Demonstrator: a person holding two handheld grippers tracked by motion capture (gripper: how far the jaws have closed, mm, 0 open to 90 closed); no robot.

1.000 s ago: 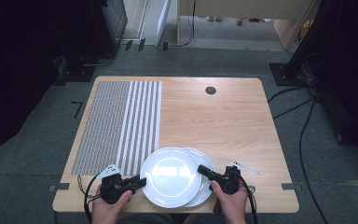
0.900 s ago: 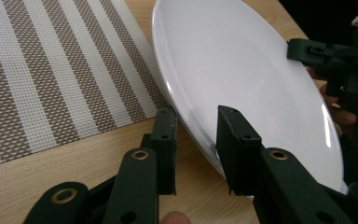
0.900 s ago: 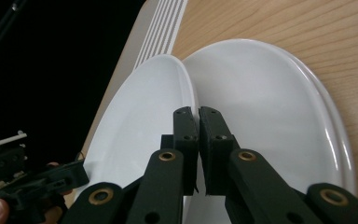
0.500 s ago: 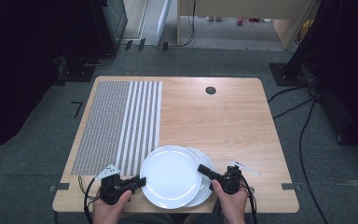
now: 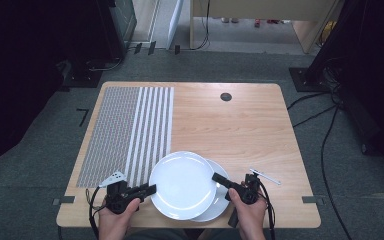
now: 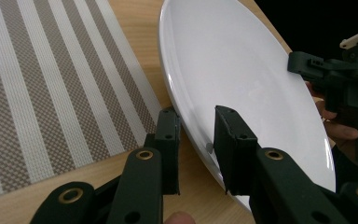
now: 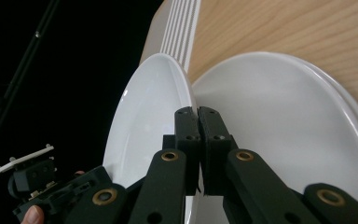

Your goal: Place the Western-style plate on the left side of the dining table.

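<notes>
A white plate (image 5: 182, 185) is tilted over a second white plate (image 5: 215, 207) at the table's near edge. My left gripper (image 5: 150, 189) is shut on the upper plate's left rim. In the left gripper view the jaws (image 6: 196, 135) straddle that rim of the plate (image 6: 242, 70), one below and one above. My right gripper (image 5: 215, 176) is shut on the opposite rim. In the right gripper view its jaws (image 7: 198, 116) stand nearly together on the thin edge of the upper plate (image 7: 144, 121), with the lower plate (image 7: 284, 130) flat beyond.
A grey-and-white striped placemat (image 5: 130, 130) covers the left part of the wooden table (image 5: 240, 125). A small black round cap (image 5: 225, 96) sits near the far edge. Dark floor with cables surrounds the table.
</notes>
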